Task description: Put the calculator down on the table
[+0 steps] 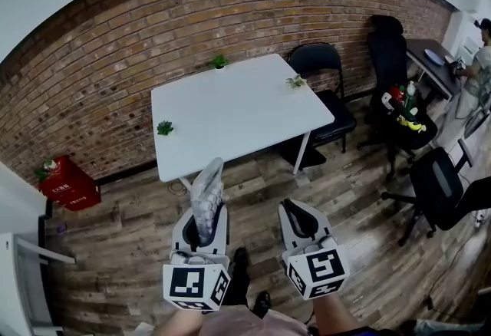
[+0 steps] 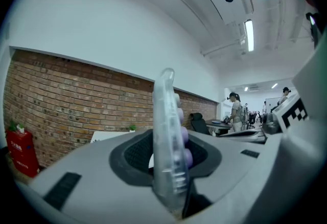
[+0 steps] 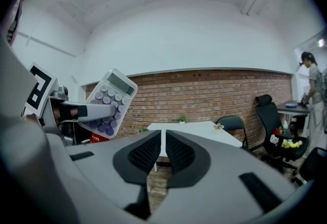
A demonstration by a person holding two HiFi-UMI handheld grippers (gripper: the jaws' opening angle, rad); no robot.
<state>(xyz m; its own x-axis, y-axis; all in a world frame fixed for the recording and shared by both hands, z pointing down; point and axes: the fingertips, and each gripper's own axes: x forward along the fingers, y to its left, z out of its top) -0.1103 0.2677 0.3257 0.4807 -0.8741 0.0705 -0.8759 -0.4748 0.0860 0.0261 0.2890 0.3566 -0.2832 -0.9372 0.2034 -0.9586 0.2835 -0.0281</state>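
Jaws of the left gripper [image 1: 205, 228] are clamping the calculator [image 1: 207, 190] on edge, well short of the white table [image 1: 230, 108], while those of the right gripper [image 1: 298, 213] are sitting closed and empty; the carrying step is apparently running, calling next for reaching over the tabletop and lowering.

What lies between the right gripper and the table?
Only bare floor, from the right gripper to the table; the head view shows it.

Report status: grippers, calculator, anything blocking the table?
Left gripper shut on calculator, over floor, short of table. Right gripper shut, empty. Only small plants at table's edges.
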